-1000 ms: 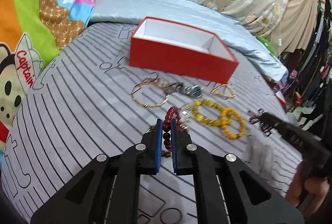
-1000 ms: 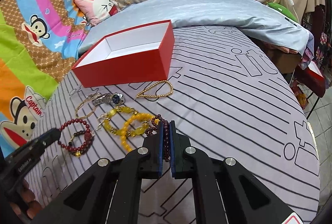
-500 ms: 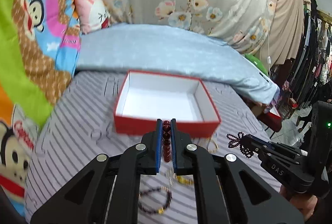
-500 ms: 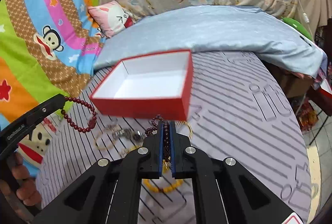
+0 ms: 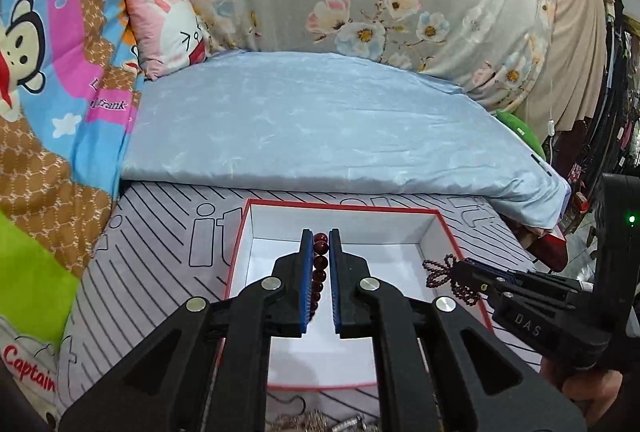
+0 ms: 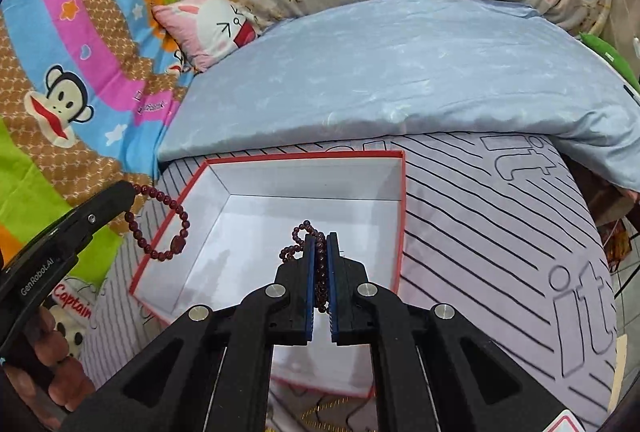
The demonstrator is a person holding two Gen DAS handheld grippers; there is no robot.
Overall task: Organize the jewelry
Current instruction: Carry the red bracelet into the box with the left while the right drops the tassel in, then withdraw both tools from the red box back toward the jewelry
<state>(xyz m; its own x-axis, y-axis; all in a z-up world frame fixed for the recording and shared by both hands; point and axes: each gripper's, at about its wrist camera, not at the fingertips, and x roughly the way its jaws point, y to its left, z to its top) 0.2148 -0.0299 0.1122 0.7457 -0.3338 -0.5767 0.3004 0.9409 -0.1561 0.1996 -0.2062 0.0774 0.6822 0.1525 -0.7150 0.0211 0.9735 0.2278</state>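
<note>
My left gripper is shut on a bracelet of large dark red beads and hovers over the open red box with its white inside. In the right wrist view the left gripper comes in from the left, and the red bead bracelet hangs from it over the box's left rim. My right gripper is shut on a bracelet of small dark beads above the box floor. The left wrist view shows the right gripper with the small-bead bracelet at the box's right wall.
A pale blue folded quilt lies right behind the box, with a pink cushion and a cartoon blanket to the left. More jewelry lies on the striped sheet in front of the box. The bed's edge drops off at the right.
Both grippers lifted their bracelets off the sheet and moved forward, from the jewelry pile to above the red box. The box now fills the middle of both views.
</note>
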